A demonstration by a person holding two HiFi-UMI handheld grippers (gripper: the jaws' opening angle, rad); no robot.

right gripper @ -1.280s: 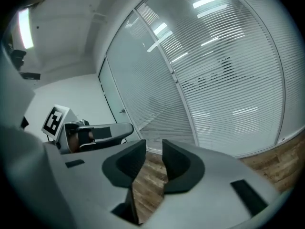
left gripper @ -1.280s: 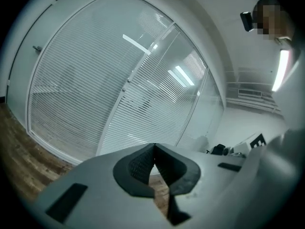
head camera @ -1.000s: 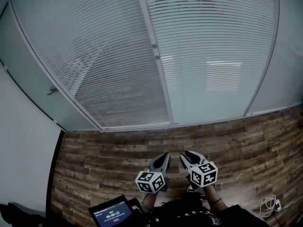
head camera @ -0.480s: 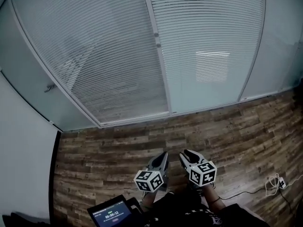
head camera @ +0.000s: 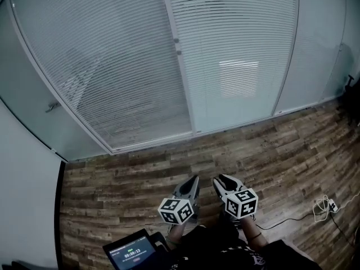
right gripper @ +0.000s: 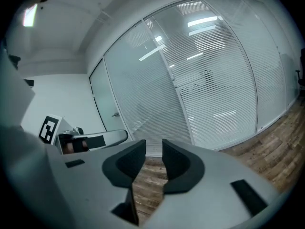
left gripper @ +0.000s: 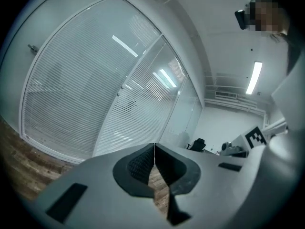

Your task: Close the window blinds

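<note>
White slatted blinds (head camera: 112, 72) hang behind the glass of a wide window wall, with a second panel (head camera: 236, 49) to the right of a grey upright post. Two small knobs (head camera: 178, 45) sit on that post. Both grippers are held low over the wooden floor, well short of the window. My left gripper (head camera: 194, 179) is shut with nothing in it; its pads meet in the left gripper view (left gripper: 154, 147). My right gripper (head camera: 223, 179) is open and empty, with a gap between its jaws (right gripper: 153, 144). The blinds (right gripper: 214, 94) fill the right gripper view.
Wood-plank floor (head camera: 140, 173) runs up to the window sill. A door handle (head camera: 52, 106) shows on the glass at far left. A tablet (head camera: 132, 253) sits at the lower edge near my body. A cable with a plug (head camera: 323, 206) lies on the floor at right.
The head view has shifted: the window post has slid left and more floor shows at the right. Both grippers stay in about the same spot, jaws unchanged.
</note>
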